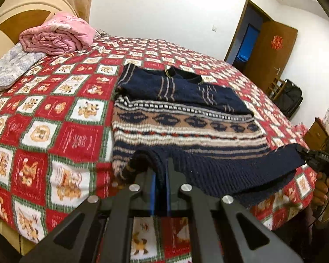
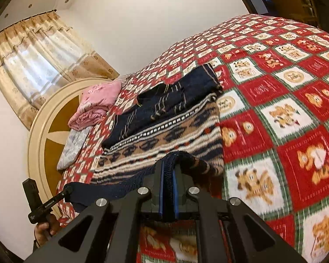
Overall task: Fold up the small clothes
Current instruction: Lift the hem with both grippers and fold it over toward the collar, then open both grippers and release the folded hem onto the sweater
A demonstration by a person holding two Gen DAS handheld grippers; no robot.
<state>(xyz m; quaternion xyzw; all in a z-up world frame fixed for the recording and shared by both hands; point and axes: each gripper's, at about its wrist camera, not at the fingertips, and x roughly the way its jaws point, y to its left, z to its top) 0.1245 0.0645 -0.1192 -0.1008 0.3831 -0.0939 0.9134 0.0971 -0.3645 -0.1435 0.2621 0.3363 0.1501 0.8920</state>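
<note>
A small knitted sweater (image 1: 186,122), navy with tan, white and red patterned bands, lies on the bed with its sleeves folded across the chest. It also shows in the right wrist view (image 2: 164,127). My left gripper (image 1: 162,173) is shut on the near left corner of the navy hem and holds it lifted off the bed. My right gripper (image 2: 168,171) is shut on the other hem corner, also lifted. The hem hangs taut between them. The right gripper shows at the right edge of the left wrist view (image 1: 304,153); the left gripper shows at the lower left of the right wrist view (image 2: 65,194).
The bed is covered by a red, white and green checked blanket (image 1: 54,114). A rolled pink quilt (image 1: 57,37) and a pale floral pillow (image 1: 8,68) lie by the round headboard (image 2: 43,135). An open door (image 1: 272,50) and a black bag (image 1: 289,96) are beyond the bed.
</note>
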